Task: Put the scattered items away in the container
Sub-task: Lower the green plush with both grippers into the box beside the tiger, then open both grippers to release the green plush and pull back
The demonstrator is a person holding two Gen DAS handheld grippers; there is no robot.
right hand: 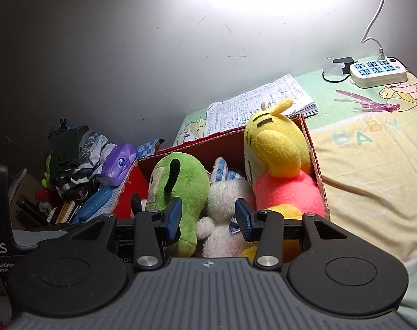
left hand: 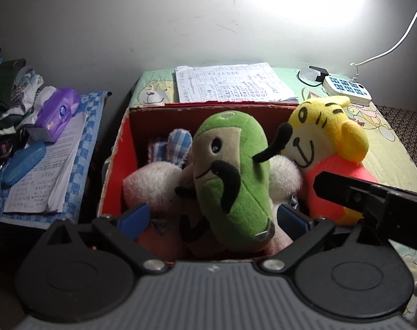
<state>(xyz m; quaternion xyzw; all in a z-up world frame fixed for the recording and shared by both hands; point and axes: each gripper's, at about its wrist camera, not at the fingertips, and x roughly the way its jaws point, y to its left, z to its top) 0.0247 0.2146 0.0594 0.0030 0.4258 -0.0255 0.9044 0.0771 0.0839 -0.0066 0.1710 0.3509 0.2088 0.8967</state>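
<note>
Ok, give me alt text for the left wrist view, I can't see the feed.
The open left gripper straddles a green plush standing in a red box, beside a white plush and a yellow-and-pink plush. Papers lie behind the box.

1. This is a home, most likely a child's bedroom: a cartoon-printed sheet [right hand: 373,165] marked "BABY" covers the surface.
2. Soft toys fill a red box [left hand: 117,159].
3. Handwritten papers [left hand: 230,84], a tissue pack [left hand: 57,115], piled clothes [right hand: 71,154] and a power strip [right hand: 377,71] lie about.
</note>
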